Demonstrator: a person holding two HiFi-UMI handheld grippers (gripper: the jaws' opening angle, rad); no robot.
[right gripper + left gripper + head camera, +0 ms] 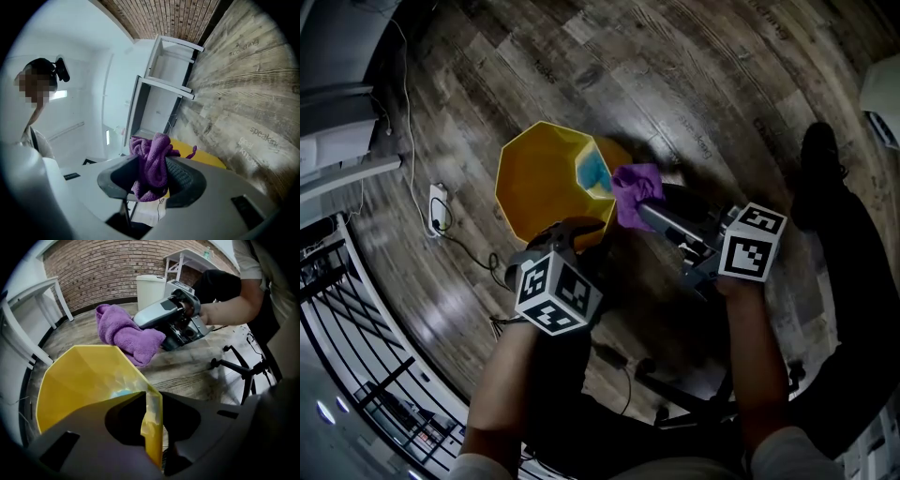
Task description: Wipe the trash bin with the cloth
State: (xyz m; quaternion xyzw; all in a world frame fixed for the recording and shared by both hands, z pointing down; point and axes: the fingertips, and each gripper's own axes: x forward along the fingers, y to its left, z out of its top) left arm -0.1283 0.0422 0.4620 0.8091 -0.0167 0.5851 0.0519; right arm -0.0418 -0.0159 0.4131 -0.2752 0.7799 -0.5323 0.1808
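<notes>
A yellow trash bin [539, 178] stands on the wooden floor, with something light blue [593, 171] inside it. My left gripper [577, 230] is shut on the bin's near rim; in the left gripper view the yellow wall [79, 380] is pinched between the dark jaws of that gripper [152, 418]. My right gripper [647, 211] is shut on a bunched purple cloth [636, 192], held beside the bin's right rim. In the right gripper view the cloth [152, 164] bulges out between the jaws, and the bin's yellow edge [206, 157] shows just behind it. The left gripper view shows the cloth [124, 333] above the bin's far side.
A white power strip [438, 206] with its cable lies on the floor left of the bin. A black chair base [239, 366] stands to the right. A white bin [151, 287] and white shelving [187, 261] stand by the brick wall. Black railing bars [356, 347] run at lower left.
</notes>
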